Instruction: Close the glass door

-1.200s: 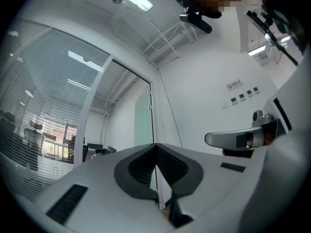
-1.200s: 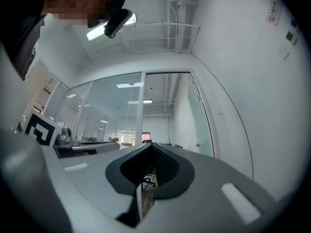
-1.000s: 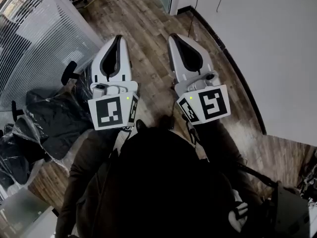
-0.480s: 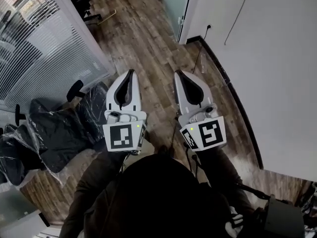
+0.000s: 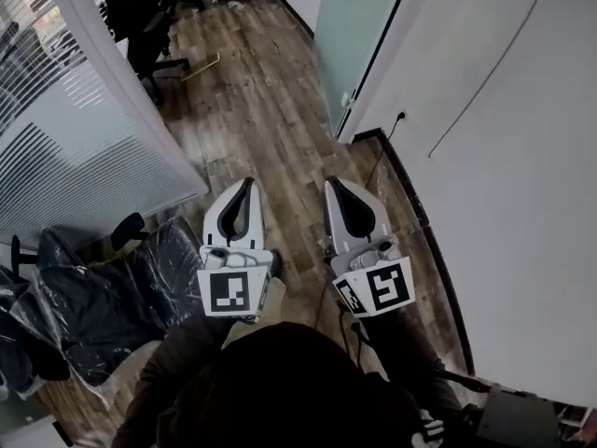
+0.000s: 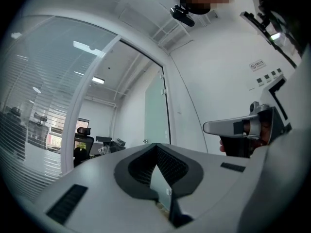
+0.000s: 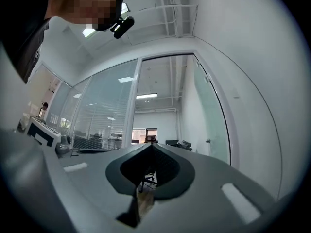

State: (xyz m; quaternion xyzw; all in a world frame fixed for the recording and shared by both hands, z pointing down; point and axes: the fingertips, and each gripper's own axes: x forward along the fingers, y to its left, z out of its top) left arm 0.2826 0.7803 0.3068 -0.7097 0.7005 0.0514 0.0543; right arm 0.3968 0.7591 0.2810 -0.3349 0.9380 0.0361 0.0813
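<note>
The glass door (image 5: pixel 359 28) is a frosted pale-green panel that stands open ahead, its edge next to the white wall (image 5: pixel 508 157). A small handle (image 5: pixel 344 99) shows low on its edge. In the left gripper view the door (image 6: pixel 155 113) is straight ahead, and in the right gripper view the door (image 7: pixel 211 113) is to the right. My left gripper (image 5: pixel 248 184) and right gripper (image 5: pixel 331 183) are held side by side over the wood floor, well short of the door. Both are shut with nothing between the jaws, as the left gripper (image 6: pixel 156 146) and the right gripper (image 7: pixel 151 146) show in their own views.
A glass partition with blinds (image 5: pixel 75 138) runs along the left. Plastic-wrapped office chairs (image 5: pixel 103 292) crowd the lower left, and another black chair (image 5: pixel 140 17) stands beyond the partition. A wall socket (image 5: pixel 402 117) and a dark skirting line the right wall.
The view has moved forward and tilted up, so the door and doorway now show more fully. Both grippers sit lower in the frame and stay shut.
</note>
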